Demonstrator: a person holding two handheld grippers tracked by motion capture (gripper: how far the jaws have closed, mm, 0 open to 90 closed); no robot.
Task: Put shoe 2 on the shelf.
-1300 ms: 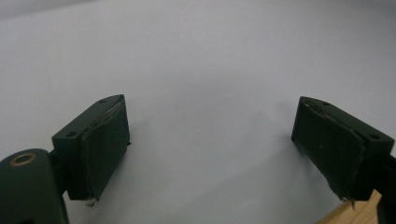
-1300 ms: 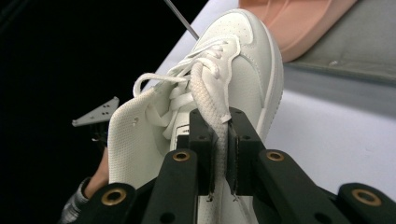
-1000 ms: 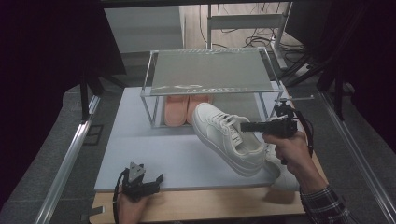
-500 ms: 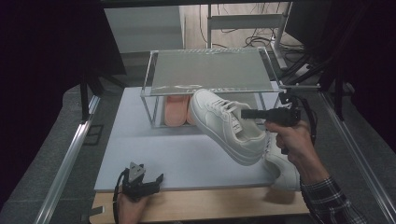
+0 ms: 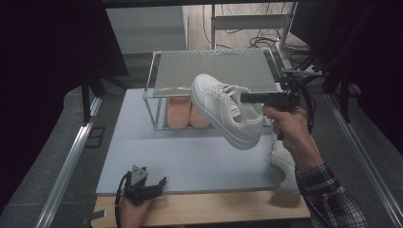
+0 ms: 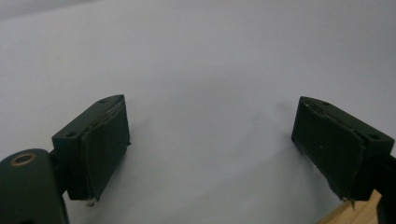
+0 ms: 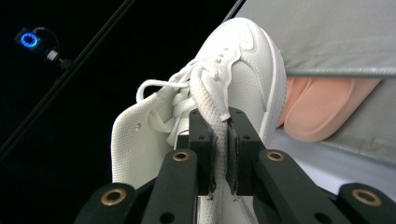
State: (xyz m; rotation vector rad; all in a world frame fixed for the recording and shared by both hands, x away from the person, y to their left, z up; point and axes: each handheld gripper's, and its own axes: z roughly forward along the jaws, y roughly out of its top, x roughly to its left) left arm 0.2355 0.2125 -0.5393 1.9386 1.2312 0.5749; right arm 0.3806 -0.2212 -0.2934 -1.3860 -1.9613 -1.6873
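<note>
Gripping the white lace-up leather sneaker (image 5: 223,107) by its tongue, the right gripper (image 7: 219,154) shows no readable branding; left gripper (image 6: 210,140) gapes empty.

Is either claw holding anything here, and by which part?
The right claw grips the white sneaker by its tongue. The left claw is open, holding nothing.
</note>
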